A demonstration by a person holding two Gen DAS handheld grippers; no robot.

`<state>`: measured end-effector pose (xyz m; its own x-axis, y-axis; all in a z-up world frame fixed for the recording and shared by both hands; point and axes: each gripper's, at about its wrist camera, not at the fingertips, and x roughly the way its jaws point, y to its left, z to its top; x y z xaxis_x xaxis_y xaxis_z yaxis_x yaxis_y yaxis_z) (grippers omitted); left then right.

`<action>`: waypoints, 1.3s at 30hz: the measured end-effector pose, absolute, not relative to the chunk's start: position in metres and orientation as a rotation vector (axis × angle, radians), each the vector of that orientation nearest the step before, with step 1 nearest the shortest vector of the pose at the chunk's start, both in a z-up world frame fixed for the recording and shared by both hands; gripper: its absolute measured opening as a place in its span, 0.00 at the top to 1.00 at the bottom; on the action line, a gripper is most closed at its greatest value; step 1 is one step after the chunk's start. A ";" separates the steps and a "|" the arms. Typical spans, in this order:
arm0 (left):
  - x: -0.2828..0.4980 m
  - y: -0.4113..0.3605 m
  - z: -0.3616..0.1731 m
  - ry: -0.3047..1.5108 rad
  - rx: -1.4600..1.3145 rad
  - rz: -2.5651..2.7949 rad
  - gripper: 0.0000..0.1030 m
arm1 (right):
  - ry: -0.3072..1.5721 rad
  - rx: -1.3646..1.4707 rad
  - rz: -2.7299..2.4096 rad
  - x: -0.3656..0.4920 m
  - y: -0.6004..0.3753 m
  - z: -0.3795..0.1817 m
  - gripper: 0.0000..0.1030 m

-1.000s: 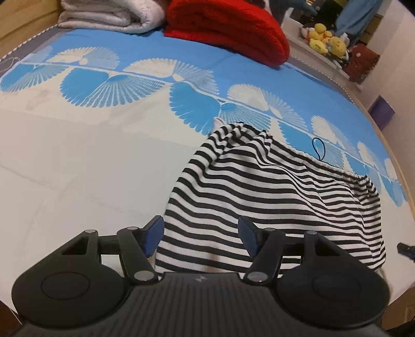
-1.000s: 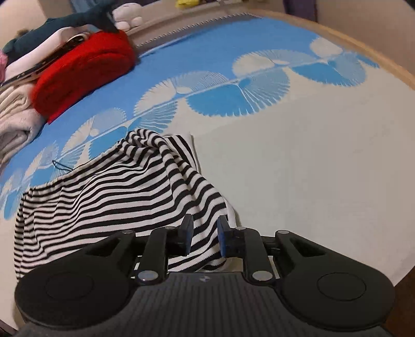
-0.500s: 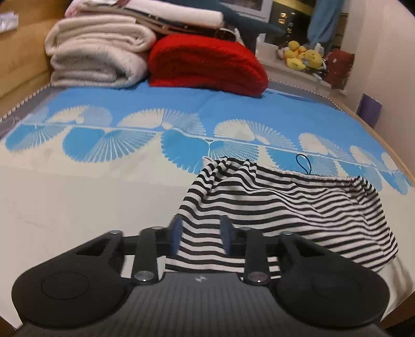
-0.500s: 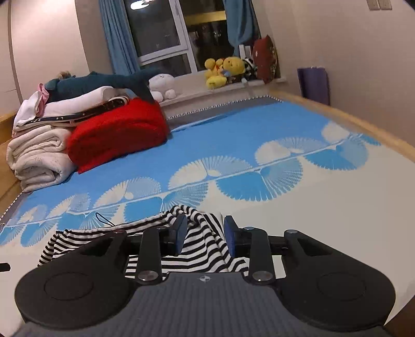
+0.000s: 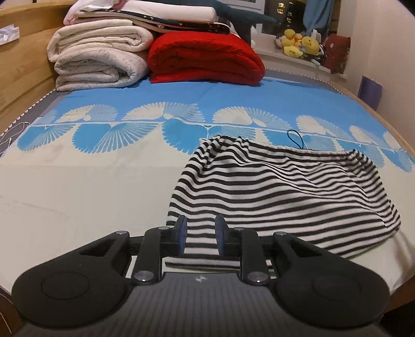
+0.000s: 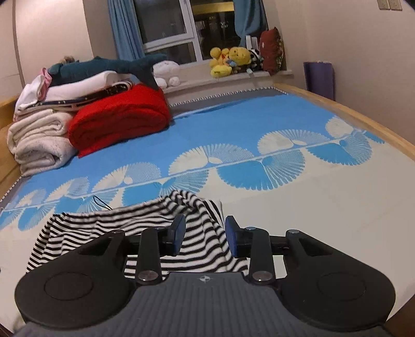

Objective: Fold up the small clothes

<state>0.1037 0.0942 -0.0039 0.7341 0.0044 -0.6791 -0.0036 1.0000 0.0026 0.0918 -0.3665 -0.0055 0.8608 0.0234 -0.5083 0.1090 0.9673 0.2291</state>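
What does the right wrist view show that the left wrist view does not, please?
Only the right wrist view shows the window with blue curtains, the whole stuffed shark, and the right gripper, fingers apart over the garment's near edge.

Only the left wrist view shows the striped garment's full width, including its far right corner, and the left gripper, fingers apart over the near hem.

Both show the garment, its black loop, the red blanket, white blankets, yellow plush toys and patterned bedspread.
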 end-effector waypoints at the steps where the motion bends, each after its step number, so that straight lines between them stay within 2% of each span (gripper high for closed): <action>1: 0.102 0.092 -0.002 0.747 0.009 0.002 0.76 | 0.533 0.262 -0.044 0.092 -0.368 -0.006 0.66; 6: 0.098 0.093 -0.007 0.727 -0.031 -0.022 0.75 | 0.541 0.271 -0.048 0.096 -0.373 -0.009 0.66; 11: 0.106 0.118 -0.046 0.833 -0.281 0.002 0.74 | 0.552 0.254 -0.045 0.101 -0.373 -0.012 0.66; 14: 0.116 0.134 -0.066 0.914 -0.463 0.000 0.58 | 0.564 0.246 -0.042 0.105 -0.375 -0.015 0.66; 17: 0.125 0.145 -0.081 0.964 -0.594 0.016 0.56 | 0.569 0.250 -0.049 0.108 -0.378 -0.016 0.66; 20: 0.135 0.154 -0.096 0.993 -0.714 0.046 0.46 | 0.575 0.259 -0.054 0.109 -0.380 -0.018 0.66; 26: 0.149 0.166 -0.128 1.012 -0.886 0.152 0.45 | 0.585 0.246 -0.055 0.111 -0.379 -0.020 0.66; 31: 0.160 0.171 -0.135 0.948 -0.934 0.163 0.45 | 0.596 0.240 -0.070 0.112 -0.379 -0.023 0.66; 34: 0.168 0.168 -0.135 0.932 -0.906 0.159 0.49 | 0.606 0.232 -0.078 0.114 -0.377 -0.024 0.66; 36: 0.172 0.165 -0.135 0.931 -0.871 0.153 0.78 | 0.612 0.226 -0.086 0.115 -0.375 -0.025 0.66; 39: 0.172 0.161 -0.130 0.933 -0.817 0.144 0.86 | 0.620 0.224 -0.100 0.119 -0.374 -0.026 0.66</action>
